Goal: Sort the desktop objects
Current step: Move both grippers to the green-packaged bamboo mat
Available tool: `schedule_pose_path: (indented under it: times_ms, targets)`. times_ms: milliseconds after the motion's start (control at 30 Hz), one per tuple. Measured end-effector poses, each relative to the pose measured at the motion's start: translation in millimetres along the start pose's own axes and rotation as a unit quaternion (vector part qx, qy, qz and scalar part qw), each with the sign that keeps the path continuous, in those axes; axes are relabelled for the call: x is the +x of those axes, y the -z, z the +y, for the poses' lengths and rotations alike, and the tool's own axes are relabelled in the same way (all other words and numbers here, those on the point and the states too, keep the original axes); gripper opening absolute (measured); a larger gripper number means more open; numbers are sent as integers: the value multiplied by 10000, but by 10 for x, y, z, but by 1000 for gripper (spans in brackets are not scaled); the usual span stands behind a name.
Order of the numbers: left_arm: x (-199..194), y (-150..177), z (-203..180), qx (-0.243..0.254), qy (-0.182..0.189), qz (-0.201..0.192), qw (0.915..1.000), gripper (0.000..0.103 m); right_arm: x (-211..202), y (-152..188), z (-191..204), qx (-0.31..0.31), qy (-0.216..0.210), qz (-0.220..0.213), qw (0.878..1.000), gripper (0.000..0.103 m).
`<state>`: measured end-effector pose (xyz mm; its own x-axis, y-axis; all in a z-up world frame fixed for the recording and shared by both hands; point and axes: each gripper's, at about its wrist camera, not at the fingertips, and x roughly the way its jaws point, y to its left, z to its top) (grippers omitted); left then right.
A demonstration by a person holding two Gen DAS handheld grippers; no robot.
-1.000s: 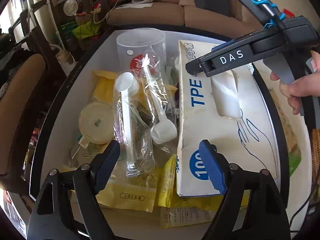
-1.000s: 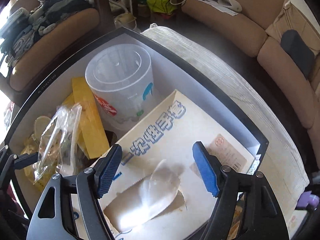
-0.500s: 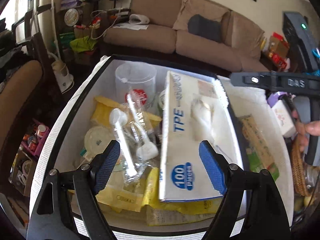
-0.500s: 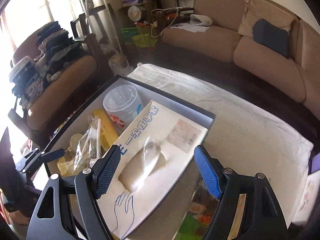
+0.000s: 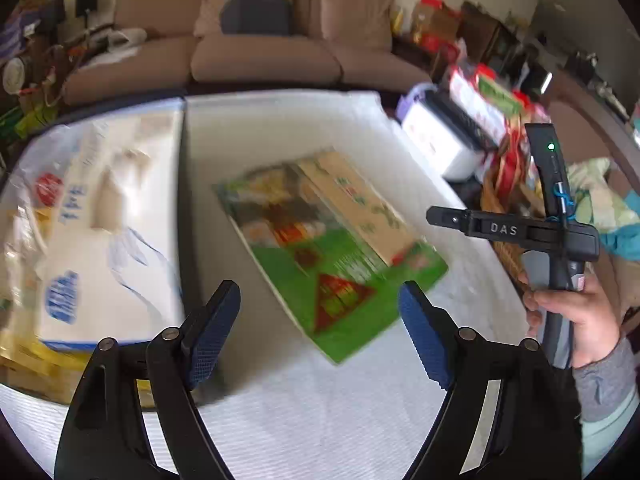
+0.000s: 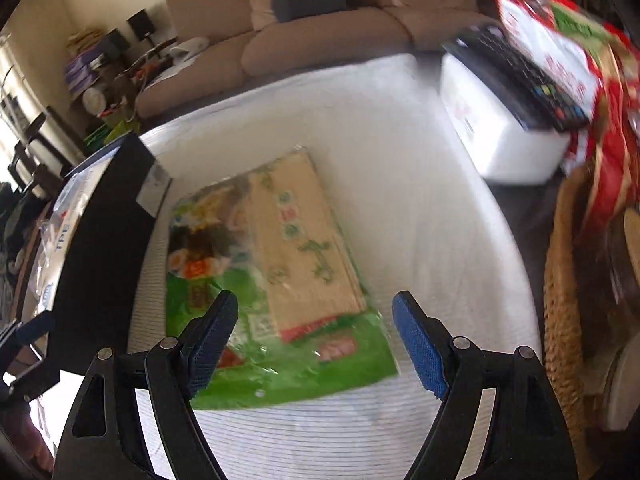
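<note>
A flat green and tan packet (image 5: 332, 236) lies on the white ribbed mat (image 5: 320, 412); it also shows in the right wrist view (image 6: 280, 280). My left gripper (image 5: 320, 336) is open and empty, just short of the packet's near edge. My right gripper (image 6: 314, 340) is open and empty, over the packet's near end; it also shows from the side in the left wrist view (image 5: 440, 216). The dark storage box (image 5: 182, 208) at the left holds a white TPE glove box (image 5: 108, 232) and yellow packets (image 5: 36, 360).
A white box with a remote on top (image 6: 500, 120) stands at the mat's far right. A wicker basket (image 6: 560, 280) and red snack bags (image 6: 580, 60) are at the right. A brown sofa (image 5: 260, 48) is behind the table.
Both grippers have swung right, away from the storage box, and now face the green packet on the mat. Both stay open and empty.
</note>
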<state>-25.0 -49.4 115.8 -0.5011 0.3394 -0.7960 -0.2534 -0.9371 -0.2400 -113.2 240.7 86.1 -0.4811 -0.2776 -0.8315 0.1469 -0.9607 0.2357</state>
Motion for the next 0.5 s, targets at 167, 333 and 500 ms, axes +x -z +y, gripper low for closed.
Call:
schedule_pose_path:
  times_ms: [167, 333, 500]
  targets:
    - [201, 68, -225, 200, -967, -96, 9951, 85, 198, 135, -157, 35, 46, -100, 9999, 82]
    - [326, 139, -332, 436, -903, -135, 9949, 85, 388, 135, -206, -231, 94, -117, 9996, 82]
    - [627, 241, -532, 740, -1027, 135, 9919, 85, 513, 118, -323, -41, -91, -75, 9999, 84]
